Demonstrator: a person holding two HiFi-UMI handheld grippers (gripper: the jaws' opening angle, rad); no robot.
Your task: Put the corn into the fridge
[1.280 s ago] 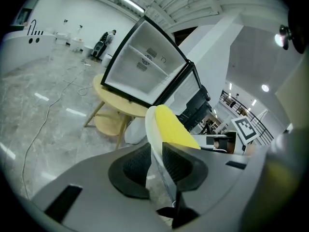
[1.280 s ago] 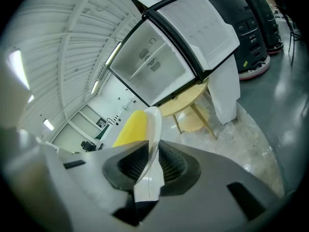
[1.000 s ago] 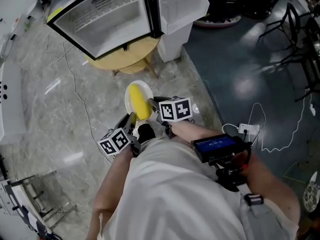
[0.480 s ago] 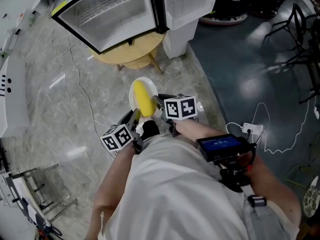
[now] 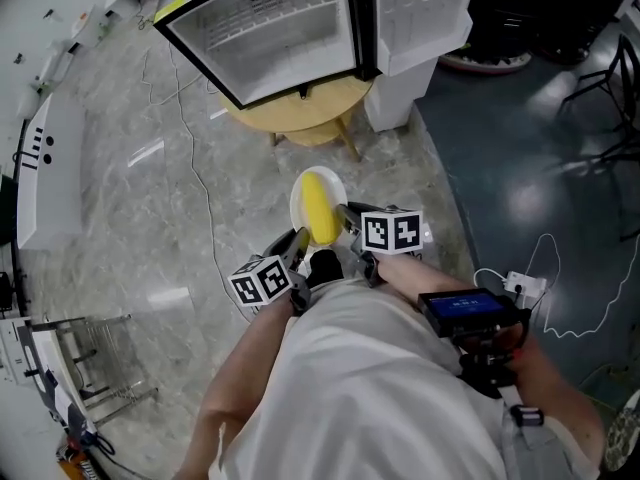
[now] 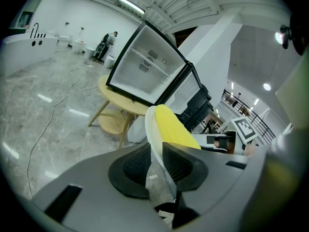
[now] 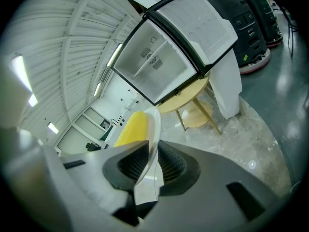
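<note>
A yellow corn cob (image 5: 320, 208) lies on a small white plate (image 5: 303, 188) that I carry in the air between both grippers. My left gripper (image 5: 298, 242) is shut on the plate's near-left rim (image 6: 152, 134), the corn (image 6: 175, 129) rising just beyond its pads. My right gripper (image 5: 345, 216) is shut on the opposite rim (image 7: 153, 134), with the corn (image 7: 131, 127) to its left. The fridge (image 5: 275, 23) stands ahead with its door (image 5: 420, 8) swung open and its white interior (image 6: 142, 71) showing wire shelves.
The fridge sits on a round wooden table (image 5: 305, 123) with a lower shelf. A white cable (image 5: 195, 188) trails across the marble floor. A white counter (image 5: 45, 168) is at the left, a wire rack (image 5: 80, 368) at lower left, and dark floor with cables (image 5: 560, 268) at the right.
The fridge and table have slid to the right and slightly down in the head view as the view shifted. Both grippers keep their hold on the plate with the corn.
</note>
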